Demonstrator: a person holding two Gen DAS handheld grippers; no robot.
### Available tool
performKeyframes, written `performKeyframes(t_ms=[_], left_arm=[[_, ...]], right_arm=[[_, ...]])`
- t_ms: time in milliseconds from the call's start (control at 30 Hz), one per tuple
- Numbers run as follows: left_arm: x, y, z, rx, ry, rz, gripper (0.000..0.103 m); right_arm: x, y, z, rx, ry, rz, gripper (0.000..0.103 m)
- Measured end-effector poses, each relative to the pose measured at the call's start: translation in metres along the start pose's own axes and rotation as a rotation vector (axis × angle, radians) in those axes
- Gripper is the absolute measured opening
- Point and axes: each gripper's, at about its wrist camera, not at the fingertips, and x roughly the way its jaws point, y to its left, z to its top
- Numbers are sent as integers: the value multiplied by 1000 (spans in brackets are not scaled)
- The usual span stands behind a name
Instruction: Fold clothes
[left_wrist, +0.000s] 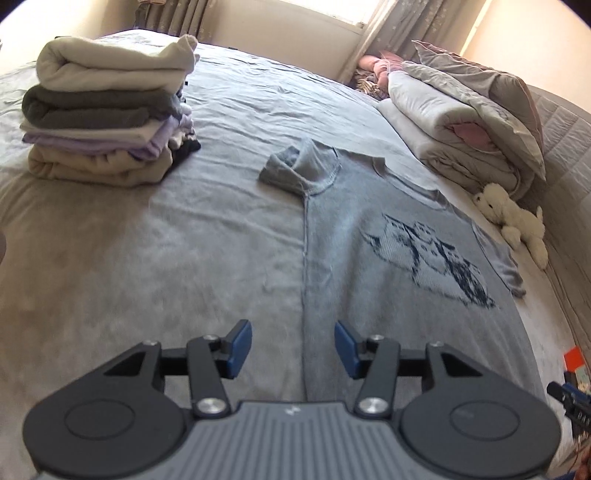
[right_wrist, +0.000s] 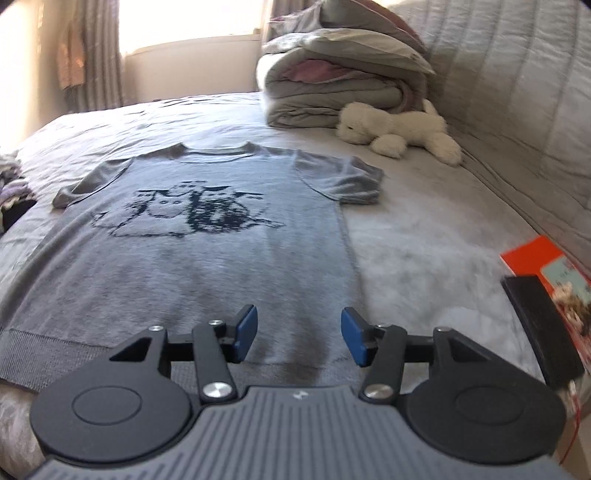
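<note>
The grey T-shirt (right_wrist: 207, 240) lies flat on the bed (left_wrist: 147, 266), collar away, long axis running forward from both tools; right gripper (right_wrist: 299, 338) over the hem's right part, left gripper (left_wrist: 293, 349) at its left side seam; both jaws apart, empty.

Grey knitted short-sleeved T-shirt with a dark printed picture (right_wrist: 207, 251): lies flat on the grey-sheeted bed (right_wrist: 424, 236), hem nearest both grippers, collar farthest. Stack of folded cream, grey and lilac clothes (left_wrist: 107, 110): on the bed, left of the T-shirt, well apart. Folded grey quilt with pillows on top (right_wrist: 332, 88): behind the T-shirt's right sleeve, by the padded headboard (right_wrist: 517, 92). White plush toy dog (right_wrist: 399, 133): just before the quilt. Orange-covered book (right_wrist: 543, 266): at the bed's right edge.
</note>
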Motion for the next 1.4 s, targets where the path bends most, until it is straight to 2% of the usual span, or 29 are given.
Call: performKeyframes(t_ms=[200,300,400,467,533,567,633,833,967,1033,1167,1267,1333,1400], left_arm=[[16,-8,38,-18,-12,-12,53],[34,-9,59,-19,-32,16,53],[52,-2,65,-18,-72,32,54],[64,8,66,-51,-46,57,54],[70,18,72,-108,-28,22,54],[72,23,75,-136,-19,4,54],[75,27,79,-129,-33,30,54],[98,41,86,-119,38,32,54],[107,45,86,-111,72,18,54],[108,46,85,-111,77,14,56],[109,43,86,-73,81,17,58],[110,42,87,-59,84,21,58],[109,42,87,-57,86,23,58],[109,41,88,-54,86,26,58]], right_arm=[[7,26,18,-57,-17,63,54],[13,43,31,-95,-24,110,55],[23,61,46,-124,-19,166,56],[33,74,58,-136,-12,207,56],[45,89,73,-152,-13,248,56],[53,101,82,-159,-12,275,56],[74,127,101,-167,-2,333,56],[142,227,155,-235,43,470,56],[183,295,174,-349,67,505,56],[204,320,181,-363,82,510,56],[234,353,193,-375,101,522,56],[254,367,190,-411,151,474,56],[264,370,185,-415,179,452,50],[264,368,185,-399,179,452,31]])
